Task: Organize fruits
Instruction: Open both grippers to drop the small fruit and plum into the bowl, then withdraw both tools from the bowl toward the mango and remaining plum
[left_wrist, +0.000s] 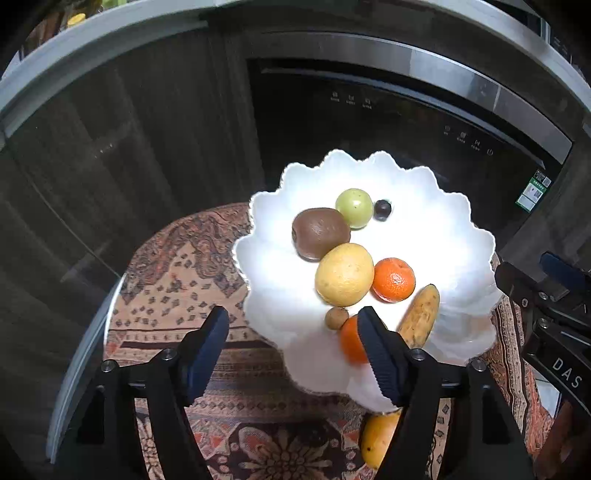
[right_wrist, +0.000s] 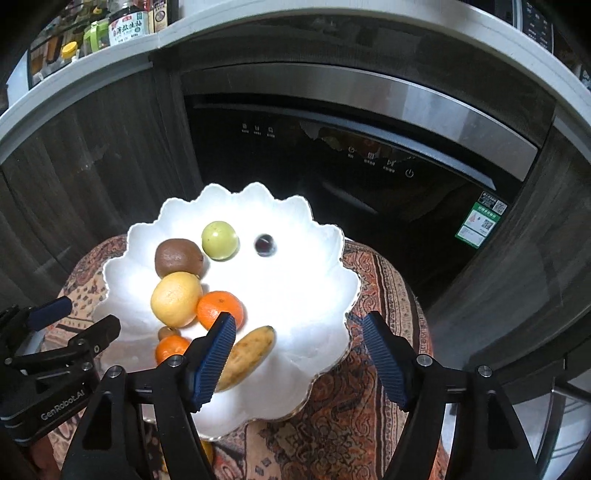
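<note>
Though fruit-crowded leftward, plate's (right_wrist: 325, 236) right half bare.

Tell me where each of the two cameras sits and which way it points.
Left wrist: on the left gripper, looking down and forward at the white scalloped plate; its open fingers and the right gripper show.
Right wrist: on the right gripper, facing the plate from its right; open fingers and the left gripper show.
Shared: kiwi, mandarin, dark appliance door.
</note>
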